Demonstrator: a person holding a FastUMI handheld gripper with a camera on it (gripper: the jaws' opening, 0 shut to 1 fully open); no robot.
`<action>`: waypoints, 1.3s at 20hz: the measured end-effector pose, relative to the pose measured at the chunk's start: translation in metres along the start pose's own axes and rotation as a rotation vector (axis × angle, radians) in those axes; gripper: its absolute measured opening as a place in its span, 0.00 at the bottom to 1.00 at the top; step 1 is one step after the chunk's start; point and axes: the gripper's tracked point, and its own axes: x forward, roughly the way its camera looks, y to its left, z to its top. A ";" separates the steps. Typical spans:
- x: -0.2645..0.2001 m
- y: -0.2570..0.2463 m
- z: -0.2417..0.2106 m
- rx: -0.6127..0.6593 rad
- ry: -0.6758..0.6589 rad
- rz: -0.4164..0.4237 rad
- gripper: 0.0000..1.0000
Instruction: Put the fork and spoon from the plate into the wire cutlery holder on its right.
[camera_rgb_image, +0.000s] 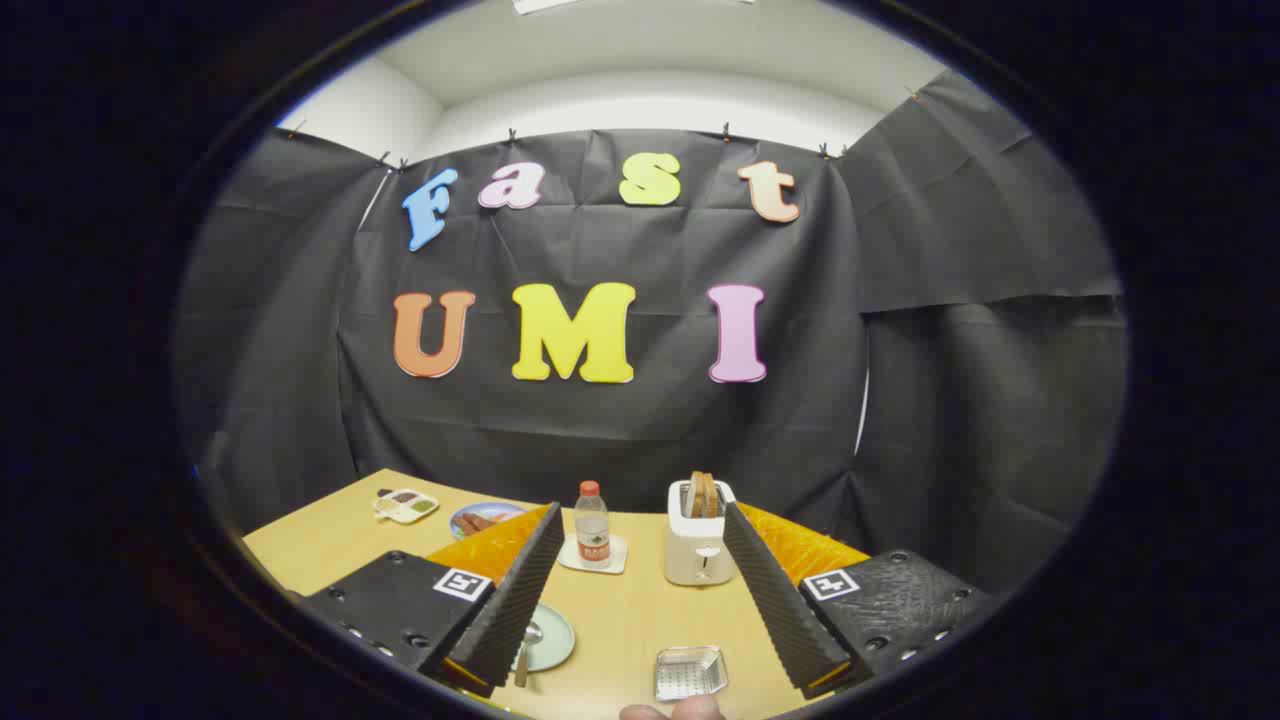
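Gripper view. The gripper (640, 590) hangs above the near end of a light wooden table (630, 620), its two fingers spread wide with nothing held between them. Left finger (520, 590), right finger (775, 600).

A pale green plate (555, 640) lies on the table near the left finger, partly hidden behind that finger. A spoon (527, 645) rests on the plate, bowl toward the far side, handle running toward the near edge of the table. The fork cannot be made out; it may be hidden behind the left finger.

The wire cutlery holder (690, 672) sits to the right of the plate, apart from it, low between the fingers and closer to the right one. It looks empty as far as can be seen.

Farther off, between the fingers: a clear bottle with a red cap (592, 525) standing upright on a white coaster (612, 560), and to its right a white toaster (697, 545) with bread slices (702, 493) standing up out of its slot.

At the far left of the table: a small white divided dish (406, 505), and just right of it a blue plate with food (480, 520).

At the near edge, below the holder, fingertips of a person's hand (672, 712) show.
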 end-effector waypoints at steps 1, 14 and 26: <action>0.001 0.001 0.001 -0.002 0.000 0.003 0.97; 0.009 0.016 -0.002 0.010 0.014 0.043 0.97; 0.015 0.070 -0.048 -0.066 0.154 0.158 0.97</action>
